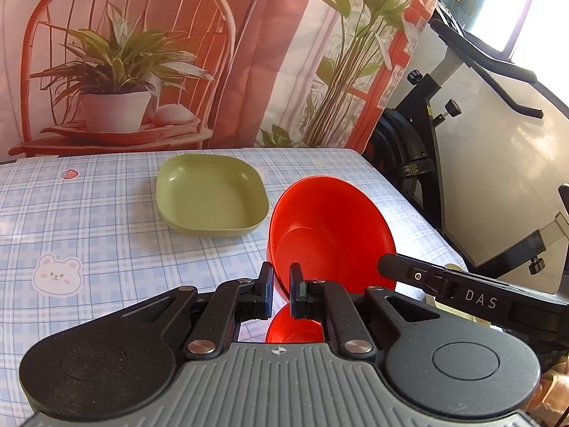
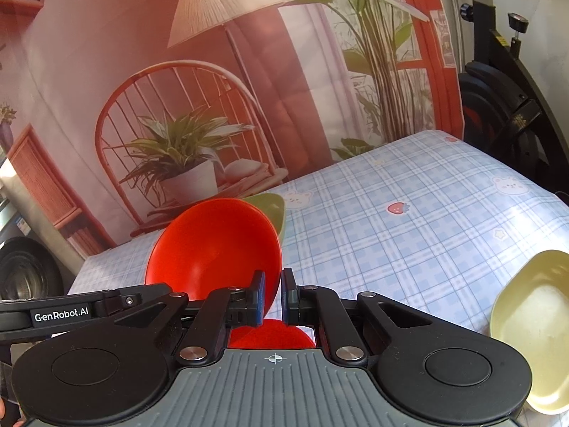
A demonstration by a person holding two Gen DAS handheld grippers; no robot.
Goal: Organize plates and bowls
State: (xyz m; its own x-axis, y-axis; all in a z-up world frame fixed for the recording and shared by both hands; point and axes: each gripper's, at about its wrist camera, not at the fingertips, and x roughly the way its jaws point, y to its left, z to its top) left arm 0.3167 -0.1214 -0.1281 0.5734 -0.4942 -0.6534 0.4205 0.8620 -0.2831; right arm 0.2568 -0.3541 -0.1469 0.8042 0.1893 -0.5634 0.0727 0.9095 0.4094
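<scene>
A red bowl is held tilted above the checked tablecloth, gripped on opposite rims by both grippers. My left gripper is shut on its near rim; the right gripper's body reaches in from the right. In the right wrist view my right gripper is shut on the red bowl's rim, and the left gripper's body shows at the left. A green square plate lies flat on the table beyond the bowl; its edge peeks behind the bowl.
A pale yellow bowl sits at the table's near right. The table ends at a printed backdrop behind. An exercise bike stands off the table's right edge.
</scene>
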